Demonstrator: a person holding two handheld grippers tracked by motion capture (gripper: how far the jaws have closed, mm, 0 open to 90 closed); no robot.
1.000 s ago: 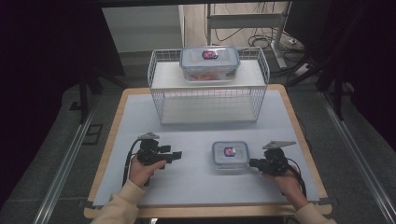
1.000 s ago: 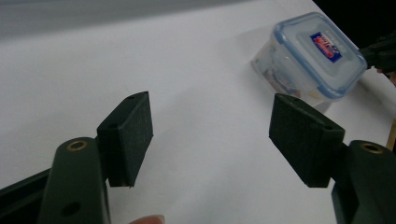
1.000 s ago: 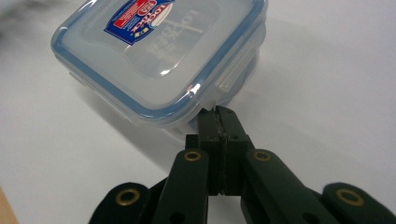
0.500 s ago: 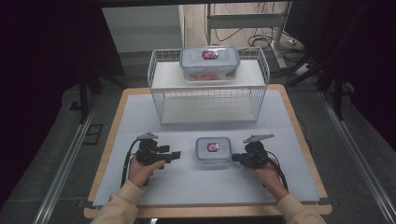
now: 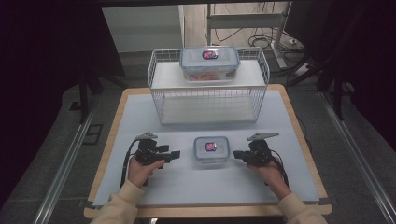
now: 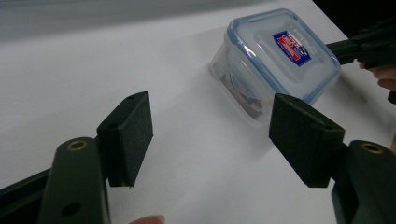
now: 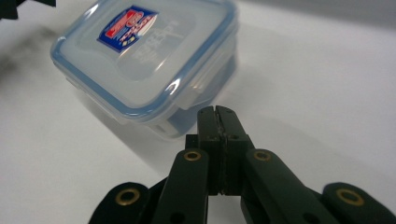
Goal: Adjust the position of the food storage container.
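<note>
Right tongs [image 7: 218, 114] pressed together, empty, tips at small lidded container [image 5: 211, 149] side. Left tongs [image 6: 210, 135] spread apart, empty, just short of it. Container resting mid-bench [image 5: 140, 116], unlifted. Grasp and any transfer toward wire rack [image 5: 208, 100] outstanding.
</note>
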